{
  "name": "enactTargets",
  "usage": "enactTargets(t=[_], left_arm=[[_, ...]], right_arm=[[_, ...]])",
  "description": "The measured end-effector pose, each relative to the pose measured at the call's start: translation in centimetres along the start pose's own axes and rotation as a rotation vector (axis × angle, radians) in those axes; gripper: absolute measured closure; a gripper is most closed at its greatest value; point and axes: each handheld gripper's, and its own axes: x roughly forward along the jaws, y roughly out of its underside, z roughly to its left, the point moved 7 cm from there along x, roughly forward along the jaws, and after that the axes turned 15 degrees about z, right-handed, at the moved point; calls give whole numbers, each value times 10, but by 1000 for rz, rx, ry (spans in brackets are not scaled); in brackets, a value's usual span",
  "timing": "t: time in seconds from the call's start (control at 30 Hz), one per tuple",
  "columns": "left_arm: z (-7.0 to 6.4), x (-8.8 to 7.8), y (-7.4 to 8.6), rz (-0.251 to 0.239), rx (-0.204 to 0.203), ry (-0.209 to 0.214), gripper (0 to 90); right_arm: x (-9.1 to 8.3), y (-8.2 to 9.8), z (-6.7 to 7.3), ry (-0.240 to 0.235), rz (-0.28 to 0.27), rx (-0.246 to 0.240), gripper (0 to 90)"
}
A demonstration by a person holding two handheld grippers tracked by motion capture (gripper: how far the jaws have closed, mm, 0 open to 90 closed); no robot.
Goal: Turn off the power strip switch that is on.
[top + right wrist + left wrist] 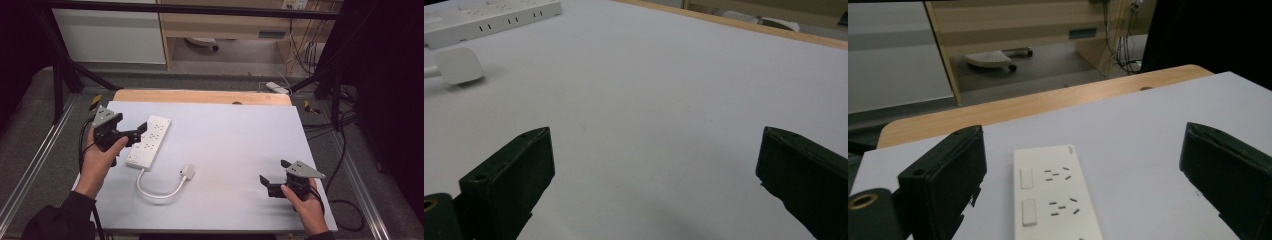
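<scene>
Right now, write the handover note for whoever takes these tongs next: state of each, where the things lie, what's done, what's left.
Left tongs: open, at the power strip, jaws standing either side of it in the left gripper view; not closed on it.
Right tongs: open, holding nothing, low over the bare mat near its right front corner.
Power strip: flat on the mat's left side, sockets up. Its cord loops forward to the plug, which lies loose on the mat, in no socket.
Done: nothing gripped so far.
Left: probably close the left tongs on the strip, then bring the right to the plug.
</scene>
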Motion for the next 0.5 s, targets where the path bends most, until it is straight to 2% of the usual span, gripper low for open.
enactTargets(t=[0.07, 0.2, 0.5], left_arm=[[4, 6, -4, 4, -2, -21, 51], [10, 16, -13, 8, -2, -22, 50], [14, 29, -34, -39, 2, -18, 49]], right_arm=[[-1, 1, 0, -12, 0, 22, 27], [-5, 3, -2, -8, -4, 40, 28], [-4, 3, -3, -13, 1, 28, 30]])
